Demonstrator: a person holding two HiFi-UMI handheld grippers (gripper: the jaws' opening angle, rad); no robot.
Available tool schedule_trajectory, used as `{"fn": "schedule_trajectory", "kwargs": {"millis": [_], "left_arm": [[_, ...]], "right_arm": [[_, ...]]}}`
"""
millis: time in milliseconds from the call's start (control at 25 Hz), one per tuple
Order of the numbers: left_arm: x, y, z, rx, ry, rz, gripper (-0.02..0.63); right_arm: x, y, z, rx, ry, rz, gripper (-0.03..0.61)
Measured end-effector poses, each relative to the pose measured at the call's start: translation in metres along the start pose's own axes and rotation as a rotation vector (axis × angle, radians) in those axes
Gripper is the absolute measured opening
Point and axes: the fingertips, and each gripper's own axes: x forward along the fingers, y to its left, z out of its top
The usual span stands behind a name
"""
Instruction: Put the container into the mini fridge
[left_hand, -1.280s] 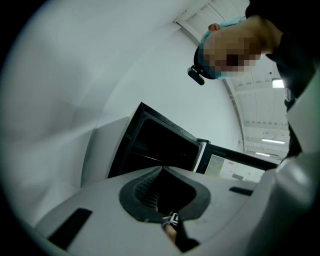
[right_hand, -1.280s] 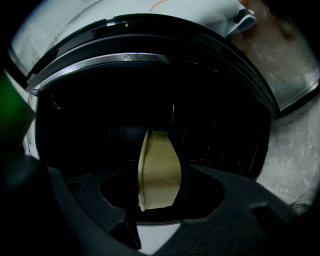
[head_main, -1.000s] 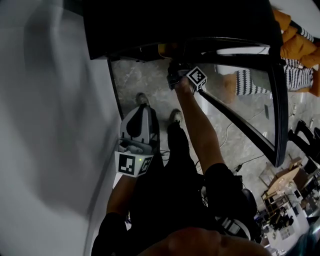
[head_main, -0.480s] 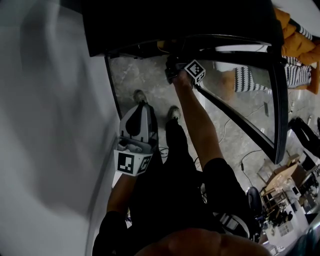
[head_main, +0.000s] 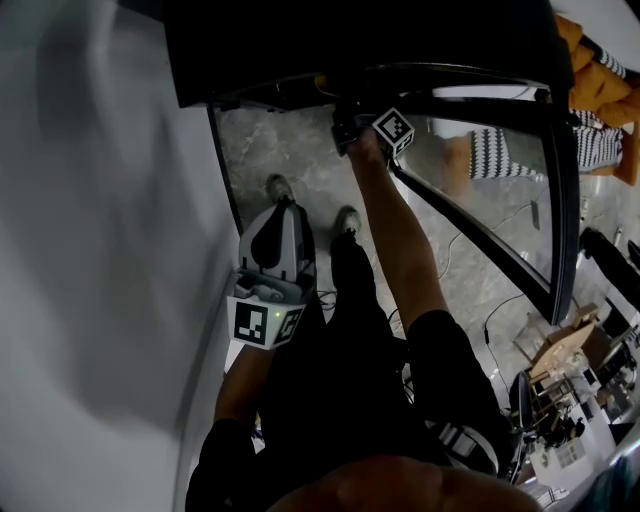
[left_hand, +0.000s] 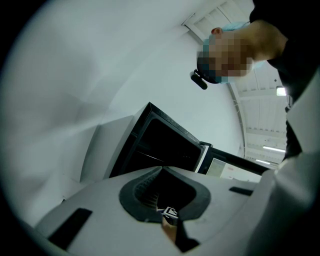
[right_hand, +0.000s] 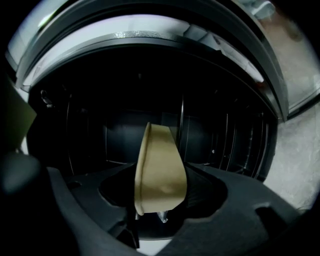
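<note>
Two tools, two jobs: your right tool (right_hand: 165, 165) pinches the tan container (right_hand: 156, 185) on edge at the mini fridge's (right_hand: 225, 135) open mouth, its jaws just easing wider, probably to release it inside. Your left tool (head_main: 281, 215), pressed together and empty, hangs well back from the fridge.

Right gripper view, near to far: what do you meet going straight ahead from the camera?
Fingers of the right gripper → container, between those fingers, which have just been opening → dark back wall of the mini fridge.
</note>
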Motion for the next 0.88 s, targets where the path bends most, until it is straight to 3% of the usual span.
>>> {"fn": "schedule_trajectory", "kwargs": {"millis": [240,720,880], "left_arm": [[0.0,-0.003,-0.002,-0.009,0.003,-0.005,0.005],[-0.002,-0.004,-0.002,-0.021,-0.004,-0.005,0.005],[-0.003,-0.004,-0.003,-0.023,-0.004,-0.006,0.005]], "right_arm": [[-0.012,-0.003,0.003,0.022,-0.025,0.008,0.262],[-0.042,-0.001,-0.001,0.047,-0.064,0.029,0.265],[-0.046,-0.006,-0.004,0.03,-0.075,0.009,0.198]]}}
